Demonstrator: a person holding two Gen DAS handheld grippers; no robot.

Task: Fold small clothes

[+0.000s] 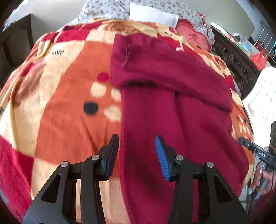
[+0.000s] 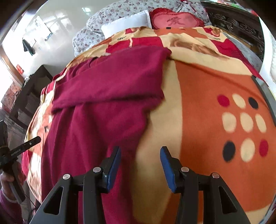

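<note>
A dark red knit garment (image 1: 172, 96) lies flat on the patterned bed blanket (image 1: 65, 96), with its sleeves folded across the body. My left gripper (image 1: 137, 146) is open and empty, held above the garment's near left edge. The garment also shows in the right wrist view (image 2: 103, 96). My right gripper (image 2: 140, 157) is open and empty, above the garment's near right edge where it meets the blanket (image 2: 215, 82). The right gripper's body (image 1: 255, 148) shows at the right edge of the left wrist view; the left gripper's body (image 2: 19, 149) shows at the left edge of the right wrist view.
At the head of the bed lie a white pillow (image 1: 151, 13), a floral quilt (image 2: 110, 19) and a red cushion (image 2: 174, 19). A dark carved headboard (image 1: 232, 58) runs along one side. A dark wooden cabinet (image 2: 29, 93) stands beside the bed.
</note>
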